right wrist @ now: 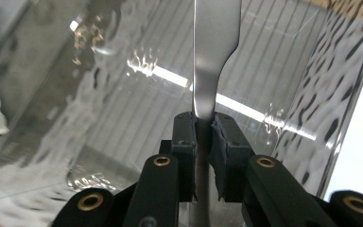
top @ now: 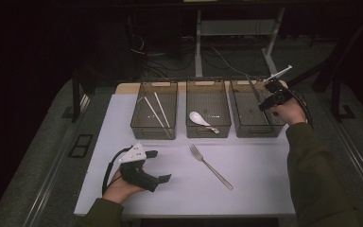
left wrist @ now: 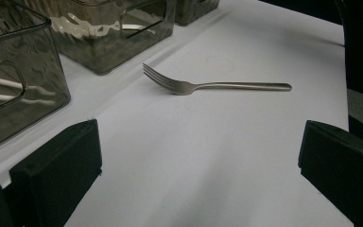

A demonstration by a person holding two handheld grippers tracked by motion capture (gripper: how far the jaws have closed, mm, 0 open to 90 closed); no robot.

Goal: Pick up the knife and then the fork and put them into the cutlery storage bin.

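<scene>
Covering most of the bench: a white mat [top: 246,189], with bare wood showing along the far edge
Right bin: a smoky clear bin [top: 244,127] at the far right corner of the mat; the right claw hangs over it
Middle bin: same kind [top: 208,130], at the middle of the far edge, with a white spoon [top: 199,118] lying inside
Left bin: same kind [top: 142,127], toward the far left corner, with two pale chopsticks [top: 158,113] lying inside at a slant
Left claw: the left claw [top: 158,165] rests on the mat near the near left corner in the person's left hand [top: 118,189]; jaws spread wide apart with nothing between them, pointing toward the fork
Right claw: the right claw [right wrist: 204,137] is clenched on a flat metal knife [right wrist: 212,52], pads pressing its narrow handle from both sides
Knife: seen from above, the knife [top: 254,91] slants down into the right bin, blade end lowest
Fork: a metal fork [top: 210,166] lies flat on the mat, near the middle of the near edge, tines toward the bins, well apart from both claws
</scene>
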